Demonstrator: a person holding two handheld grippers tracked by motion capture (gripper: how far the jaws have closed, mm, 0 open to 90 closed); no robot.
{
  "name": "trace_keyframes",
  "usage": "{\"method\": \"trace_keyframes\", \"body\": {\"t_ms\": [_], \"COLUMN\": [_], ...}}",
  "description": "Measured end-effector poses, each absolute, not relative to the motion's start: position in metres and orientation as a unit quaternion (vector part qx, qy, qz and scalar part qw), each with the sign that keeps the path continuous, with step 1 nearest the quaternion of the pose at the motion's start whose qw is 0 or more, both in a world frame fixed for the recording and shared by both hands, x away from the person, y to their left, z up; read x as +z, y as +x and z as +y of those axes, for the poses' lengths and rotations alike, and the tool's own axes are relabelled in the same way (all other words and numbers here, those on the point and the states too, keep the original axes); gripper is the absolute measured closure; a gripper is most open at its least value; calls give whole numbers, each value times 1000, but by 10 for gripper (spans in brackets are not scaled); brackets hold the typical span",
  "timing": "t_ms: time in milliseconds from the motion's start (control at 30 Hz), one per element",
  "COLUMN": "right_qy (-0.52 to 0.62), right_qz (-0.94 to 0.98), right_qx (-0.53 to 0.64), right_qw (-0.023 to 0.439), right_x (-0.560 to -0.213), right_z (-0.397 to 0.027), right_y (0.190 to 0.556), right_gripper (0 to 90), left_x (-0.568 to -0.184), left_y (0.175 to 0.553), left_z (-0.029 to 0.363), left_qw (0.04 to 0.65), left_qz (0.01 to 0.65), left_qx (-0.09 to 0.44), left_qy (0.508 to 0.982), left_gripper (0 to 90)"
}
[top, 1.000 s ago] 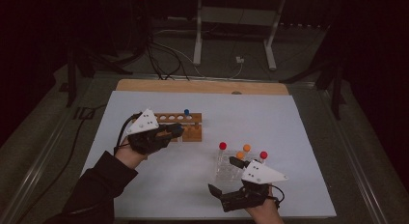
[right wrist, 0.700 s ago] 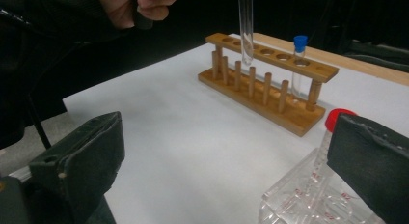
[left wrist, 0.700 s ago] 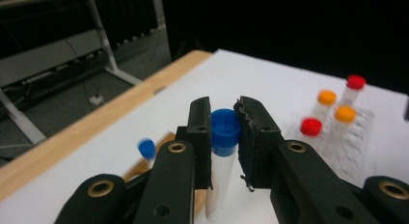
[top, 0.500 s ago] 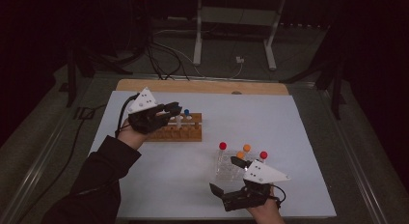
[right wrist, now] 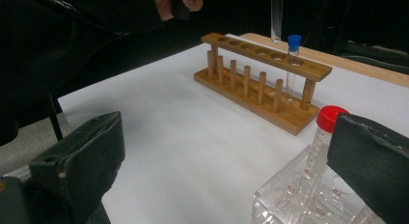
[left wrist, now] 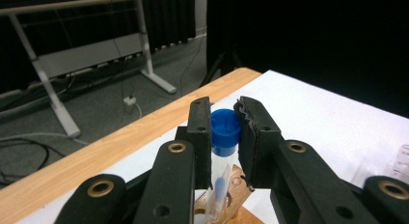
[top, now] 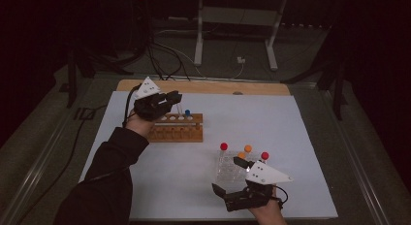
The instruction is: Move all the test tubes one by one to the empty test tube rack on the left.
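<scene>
One clear tube [right wrist: 276, 16] is hanging upright, pinched in the left gripper [top: 172, 97], right above the open holes of the wooden rack [top: 177, 133] toward the sheet's [top: 300, 123] far left corner, beside the blue-capped tube [right wrist: 293, 55], while the right gripper [top: 229, 175] is resting spread wide at the near edge.
</scene>
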State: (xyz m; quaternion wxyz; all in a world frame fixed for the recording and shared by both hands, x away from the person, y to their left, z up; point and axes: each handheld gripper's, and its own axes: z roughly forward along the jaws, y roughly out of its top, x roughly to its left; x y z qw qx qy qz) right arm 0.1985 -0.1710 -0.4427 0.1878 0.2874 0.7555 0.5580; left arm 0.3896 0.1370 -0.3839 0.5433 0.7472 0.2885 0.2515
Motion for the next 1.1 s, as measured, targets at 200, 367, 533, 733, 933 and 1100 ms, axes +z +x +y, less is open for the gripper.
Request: {"method": "trace_keyframes", "body": {"t_ms": [200, 367, 533, 733, 933, 1100], "right_qy": [288, 288, 290, 289, 288, 288], "right_qz": [753, 754, 753, 756, 757, 756], "right_qx": [562, 560, 561, 558, 558, 560], "right_qw": [186, 186, 183, 184, 179, 179], "right_x": [-443, -444, -444, -445, -446, -446], "right_z": [-172, -173, -173, -172, -172, -172], "right_y": [198, 199, 200, 200, 200, 200], "right_gripper": [0, 0, 0, 0, 0, 0], "left_x": [-399, -412, -424, -434, -443, -452], "left_y": [399, 404, 407, 409, 410, 410], "left_z": [132, 132, 132, 129, 127, 127], "left_qw": [535, 528, 520, 508, 500, 496], "left_qz": [299, 309, 316, 321, 326, 331], "left_qx": [255, 249, 240, 232, 225, 224], "left_qy": [748, 751, 757, 765, 770, 771], "left_gripper": [775, 775, 775, 775, 774, 775]}}
